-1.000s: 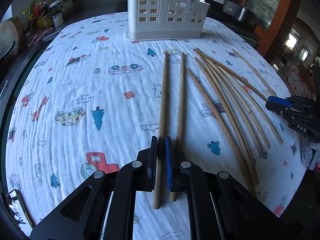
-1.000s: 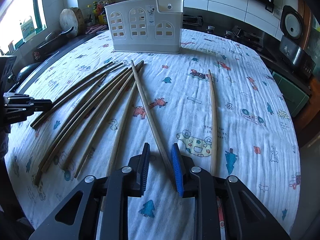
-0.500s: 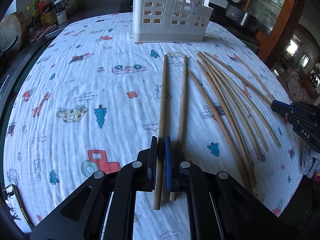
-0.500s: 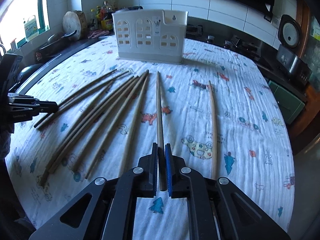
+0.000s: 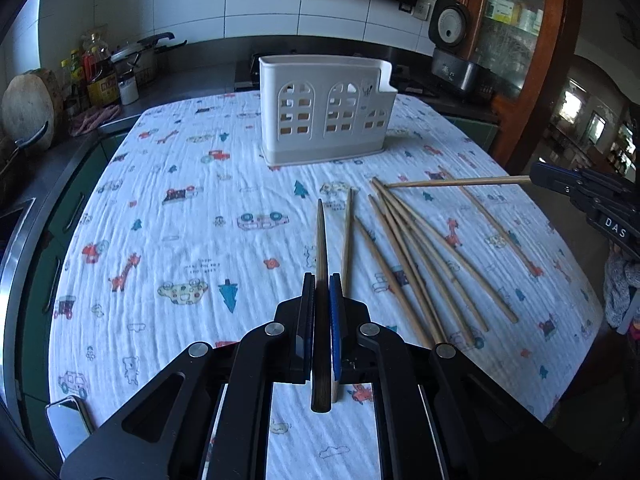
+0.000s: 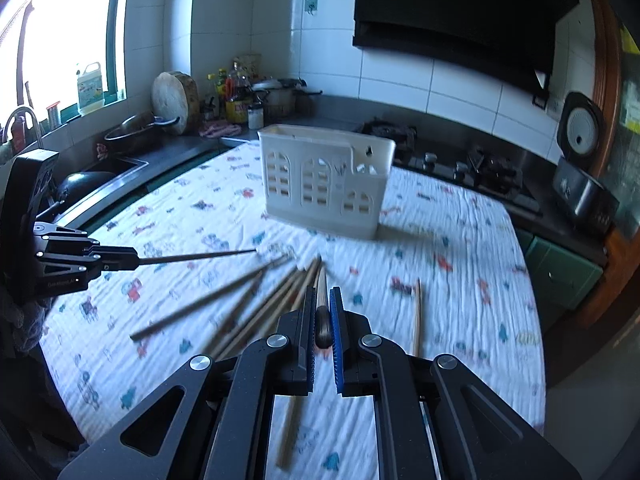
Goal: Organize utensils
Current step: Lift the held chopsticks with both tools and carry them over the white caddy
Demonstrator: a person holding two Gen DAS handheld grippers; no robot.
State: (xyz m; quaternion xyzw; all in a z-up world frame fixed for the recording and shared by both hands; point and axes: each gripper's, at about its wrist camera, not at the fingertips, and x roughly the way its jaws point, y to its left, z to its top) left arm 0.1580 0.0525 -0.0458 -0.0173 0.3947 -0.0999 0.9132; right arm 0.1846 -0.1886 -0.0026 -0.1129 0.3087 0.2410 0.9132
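Long, slim wooden chopsticks taper to fine tips. The left gripper is clamped on one chopstick, which is raised off the cloth and points toward twelve o'clock at the holder. The right gripper, its jaws closed in the last second, pinches a second chopstick by its thick end; from the left wrist view this one hangs level above the loose pile, its tip at nine o'clock. One more chopstick lies on the cloth just to the three o'clock side of the left gripper's stick, and a fanned pile of chopsticks lies further round at two to three o'clock. The table carries a white crinkled tablecloth printed with cars, giraffes and small trees. Around it are a dark kitchen counter, white wall tiles, bottles and a round wooden block at ten o'clock, and a rice cooker at one o'clock. A white plastic utensil holder with window-shaped cut-outs stands upright on the cloth at twelve o'clock; whether anything is inside it cannot be told. A phone lies at the cloth's edge at eight o'clock.
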